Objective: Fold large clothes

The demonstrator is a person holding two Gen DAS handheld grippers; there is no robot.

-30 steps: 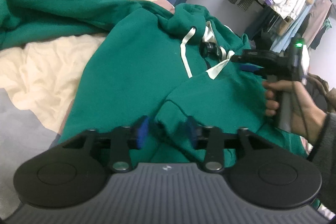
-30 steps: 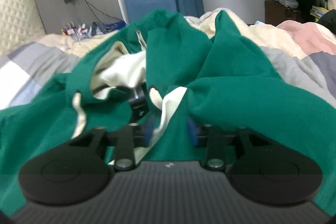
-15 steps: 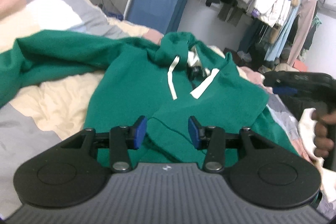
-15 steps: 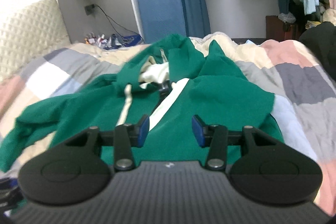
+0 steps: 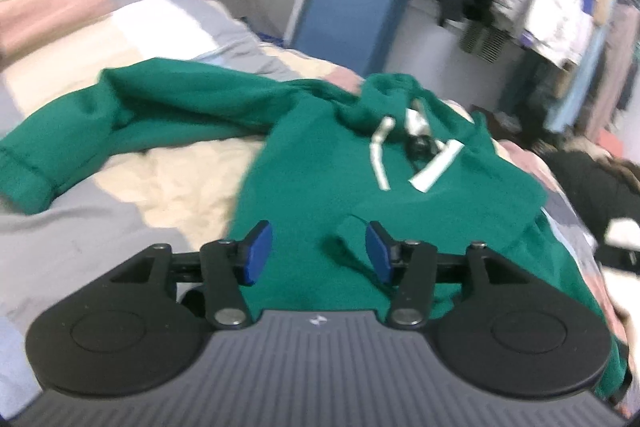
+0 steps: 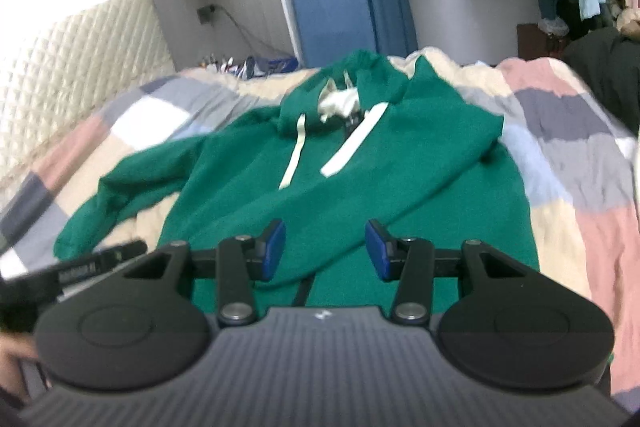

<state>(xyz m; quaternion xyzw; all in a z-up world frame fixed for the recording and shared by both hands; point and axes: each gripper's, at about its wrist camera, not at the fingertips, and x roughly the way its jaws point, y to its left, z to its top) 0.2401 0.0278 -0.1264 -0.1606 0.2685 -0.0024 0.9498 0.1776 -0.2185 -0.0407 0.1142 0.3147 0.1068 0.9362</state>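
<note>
A green hoodie with white drawstrings lies front up on the bed, hood at the far end. Its right sleeve is folded across the chest; its left sleeve stretches out to the left. In the left wrist view the hoodie fills the middle, with the spread sleeve at the left. My left gripper is open and empty above the hoodie's lower part. My right gripper is open and empty above the hem. The left gripper also shows at the right wrist view's left edge.
The bed has a patchwork quilt in grey, pink and cream. A quilted headboard stands at the left. A blue padded board leans against the far wall. Hanging clothes fill a rack at the right.
Both grippers have pulled back and up from the hoodie. The right gripper left the neck area, so the whole garment now shows. The jaws stay open.
</note>
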